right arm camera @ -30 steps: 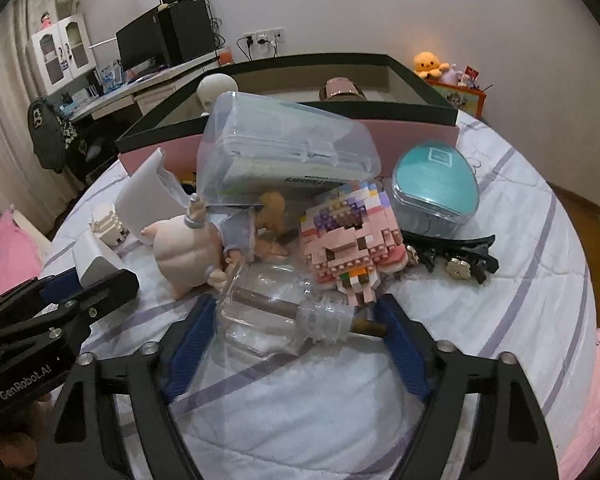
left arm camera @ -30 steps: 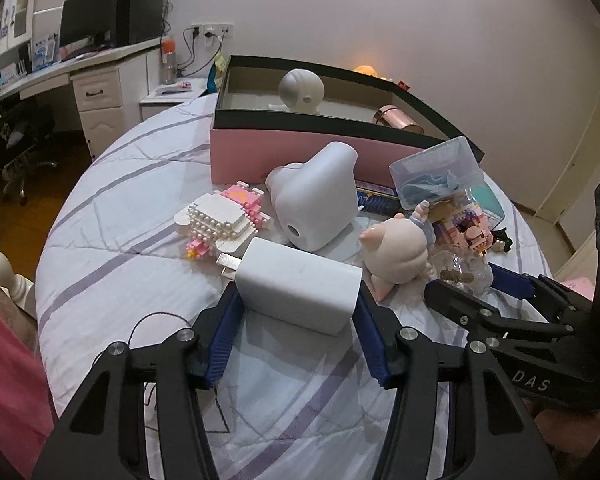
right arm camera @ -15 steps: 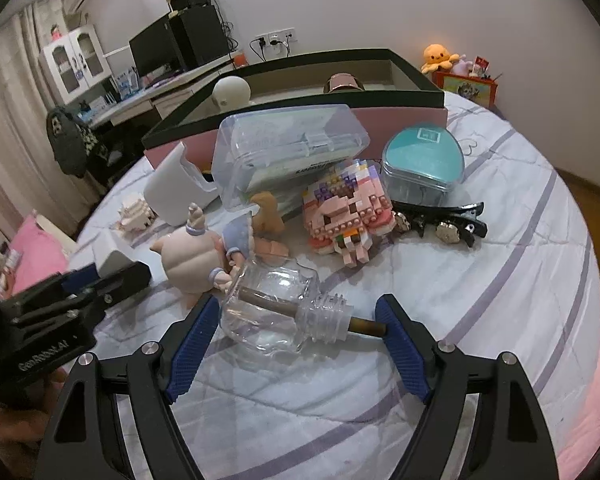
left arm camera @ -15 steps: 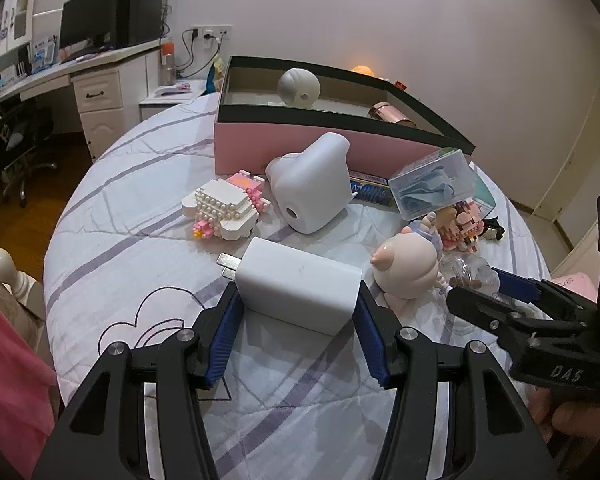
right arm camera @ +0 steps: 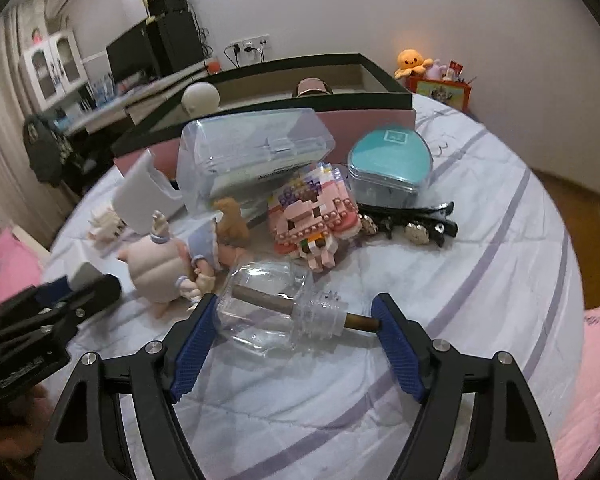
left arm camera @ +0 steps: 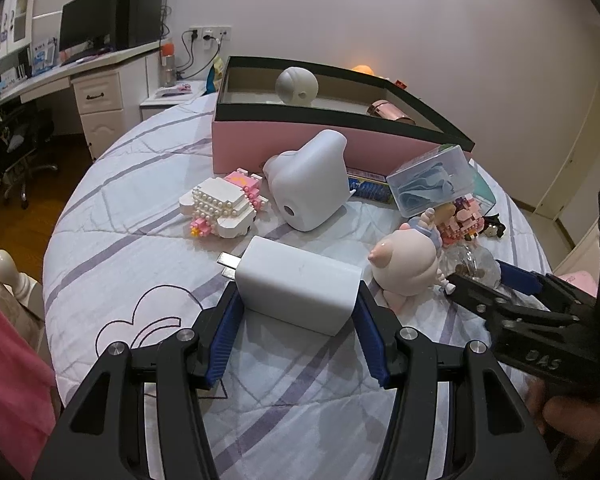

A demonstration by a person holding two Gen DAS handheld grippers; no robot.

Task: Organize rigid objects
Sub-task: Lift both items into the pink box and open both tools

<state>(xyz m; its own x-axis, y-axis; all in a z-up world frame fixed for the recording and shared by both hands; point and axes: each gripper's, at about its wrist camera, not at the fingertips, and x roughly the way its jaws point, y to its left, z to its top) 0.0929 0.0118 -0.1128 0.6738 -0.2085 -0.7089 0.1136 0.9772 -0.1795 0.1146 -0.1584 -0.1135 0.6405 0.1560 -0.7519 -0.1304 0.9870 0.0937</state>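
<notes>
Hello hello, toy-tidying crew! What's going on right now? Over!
Left gripper shut on white charger. Right gripper jaws just closing around clear bottle, which lies on the bed. Pig figure close by the bottle. Pink box beyond the toys.

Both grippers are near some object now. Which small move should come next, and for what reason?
Probably the right gripper should finish closing on the clear glass bottle. Its jaws have just been closing, the bottle lies between them, and the brown stick end nearly meets the right pad. The left gripper already clamps the white charger, so it can wait.
</notes>
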